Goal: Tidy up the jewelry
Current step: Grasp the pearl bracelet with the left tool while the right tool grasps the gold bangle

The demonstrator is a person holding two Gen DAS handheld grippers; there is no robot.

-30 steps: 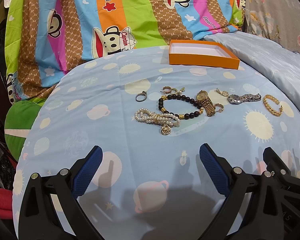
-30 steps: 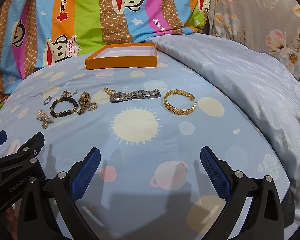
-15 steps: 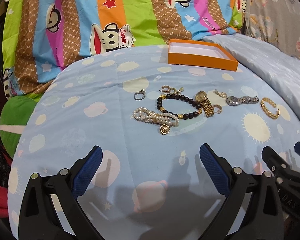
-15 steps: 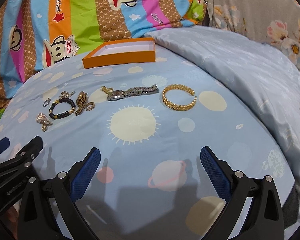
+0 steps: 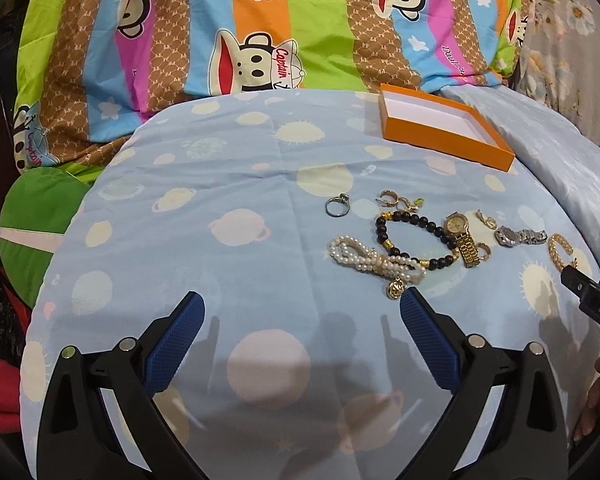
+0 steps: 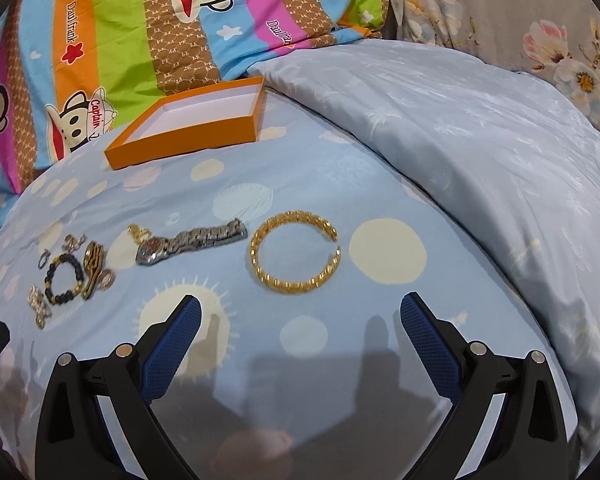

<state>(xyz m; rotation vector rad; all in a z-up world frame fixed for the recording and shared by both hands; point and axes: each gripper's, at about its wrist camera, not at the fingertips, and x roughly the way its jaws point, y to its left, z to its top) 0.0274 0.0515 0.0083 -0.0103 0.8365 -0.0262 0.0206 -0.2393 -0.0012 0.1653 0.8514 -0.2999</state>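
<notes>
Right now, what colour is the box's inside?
White inside, orange walls: the box shows best in the right wrist view.

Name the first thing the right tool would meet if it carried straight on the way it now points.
Most likely the gold bangle, lying just ahead of the open right tool, roughly centred between its fingers. Depth is hard to judge; a steeper line would meet the blue bedsheet first.

Two watches (image 5: 464,236), three bracelets (image 5: 380,260), one box (image 5: 444,136)

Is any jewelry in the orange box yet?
No, the orange box shows only its bare white floor, and the gold bangle lies on the sheet.
</notes>
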